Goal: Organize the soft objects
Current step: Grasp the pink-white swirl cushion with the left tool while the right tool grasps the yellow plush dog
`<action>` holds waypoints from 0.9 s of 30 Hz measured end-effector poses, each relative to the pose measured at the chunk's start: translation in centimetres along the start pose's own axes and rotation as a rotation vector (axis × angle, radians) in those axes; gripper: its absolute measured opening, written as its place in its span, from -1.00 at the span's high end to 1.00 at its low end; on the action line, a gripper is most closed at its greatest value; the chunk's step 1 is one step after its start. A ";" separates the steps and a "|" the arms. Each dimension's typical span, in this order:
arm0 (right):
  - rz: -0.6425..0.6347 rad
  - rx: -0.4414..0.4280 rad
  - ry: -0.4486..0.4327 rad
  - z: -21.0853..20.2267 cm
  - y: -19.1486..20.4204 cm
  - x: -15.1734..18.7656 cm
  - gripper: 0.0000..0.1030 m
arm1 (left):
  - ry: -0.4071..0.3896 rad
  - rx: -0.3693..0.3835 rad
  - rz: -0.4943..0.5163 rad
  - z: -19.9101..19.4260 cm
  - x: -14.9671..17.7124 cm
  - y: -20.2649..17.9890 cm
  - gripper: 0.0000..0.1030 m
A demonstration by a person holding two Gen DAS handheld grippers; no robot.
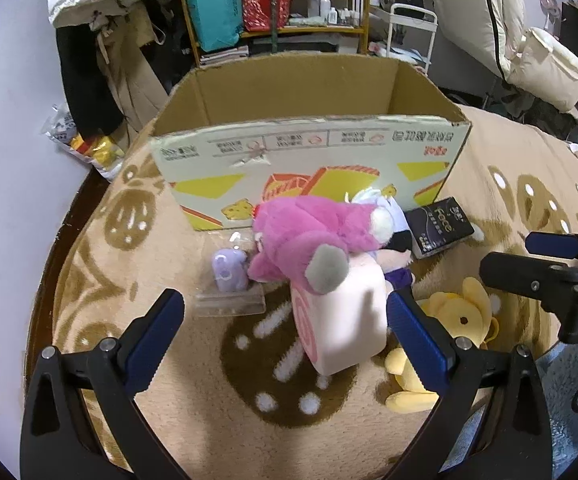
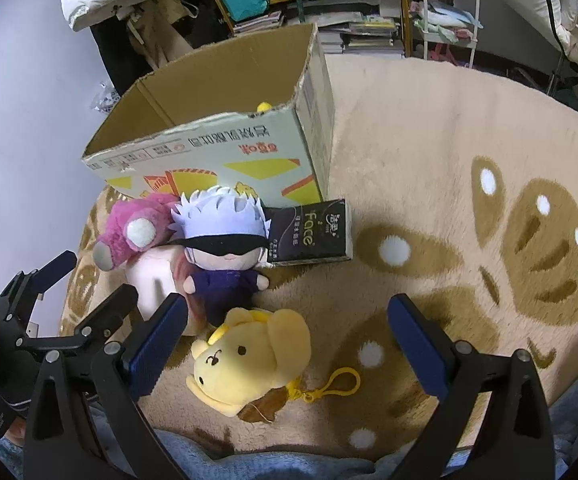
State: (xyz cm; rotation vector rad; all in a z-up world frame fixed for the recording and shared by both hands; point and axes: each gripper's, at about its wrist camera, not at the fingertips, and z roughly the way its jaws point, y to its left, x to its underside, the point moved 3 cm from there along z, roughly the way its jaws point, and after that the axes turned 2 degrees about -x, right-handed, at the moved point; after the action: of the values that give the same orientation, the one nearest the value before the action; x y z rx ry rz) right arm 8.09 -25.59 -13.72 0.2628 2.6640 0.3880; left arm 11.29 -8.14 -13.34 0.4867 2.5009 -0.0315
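An open cardboard box point(image 1: 309, 148) point(image 2: 225, 148) stands on the beige blanket. In front of it lie a pink plush bear point(image 1: 309, 236) point(image 2: 137, 228), a pale pink roll cushion point(image 1: 341, 320) point(image 2: 151, 280), a white-haired doll in purple point(image 2: 221, 248) point(image 1: 393, 248) and a yellow dog plush point(image 2: 249, 356) point(image 1: 453, 316). My left gripper point(image 1: 285, 340) is open, its jaws wide around the near end of the cushion without touching it. My right gripper point(image 2: 285, 340) is open over the yellow dog plush. Something yellow point(image 2: 264, 107) peeks from inside the box.
A black tissue pack point(image 1: 439, 226) point(image 2: 313, 232) lies by the box's right corner. A small purple item in a clear bag point(image 1: 231, 276) sits left of the bear. The yellow dog's key clip point(image 2: 337, 384) trails right. Shelves point(image 1: 273, 4), hanging clothes and a chair stand behind.
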 end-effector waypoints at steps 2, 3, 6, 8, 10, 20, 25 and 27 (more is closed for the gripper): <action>-0.001 0.000 0.011 0.3 0.0 0.1 -1.00 | 0.008 0.008 0.007 0.3 0.1 -0.2 -0.94; -0.001 -0.001 0.015 0.3 0.1 0.1 -1.00 | 0.014 0.013 0.011 0.5 0.1 -0.4 -0.94; 0.002 -0.006 0.038 0.9 0.2 0.3 -1.00 | 0.033 0.028 0.018 1.0 0.2 -0.8 -0.94; 0.007 -0.008 0.054 1.4 0.2 0.4 -1.00 | 0.046 0.034 0.028 1.4 0.3 -1.0 -0.94; 0.012 -0.013 0.073 1.8 0.3 0.5 -1.00 | 0.057 0.036 0.042 1.8 0.4 -1.4 -0.94; 0.029 -0.036 0.169 4.3 0.6 1.3 -0.81 | 0.112 0.050 0.065 3.4 1.1 -2.3 -0.94; 0.063 -0.069 0.220 5.4 0.3 2.0 -0.39 | 0.144 0.063 0.046 4.3 1.5 -2.2 -0.93; 0.089 -0.093 0.244 6.0 0.2 2.4 -0.22 | 0.150 0.067 0.038 4.7 1.6 -2.1 -0.93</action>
State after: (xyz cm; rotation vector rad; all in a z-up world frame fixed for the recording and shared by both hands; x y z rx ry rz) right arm 8.70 -23.48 -19.83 0.3252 2.8687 0.6057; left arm 11.90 -10.22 -18.24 0.5833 2.6433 -0.0666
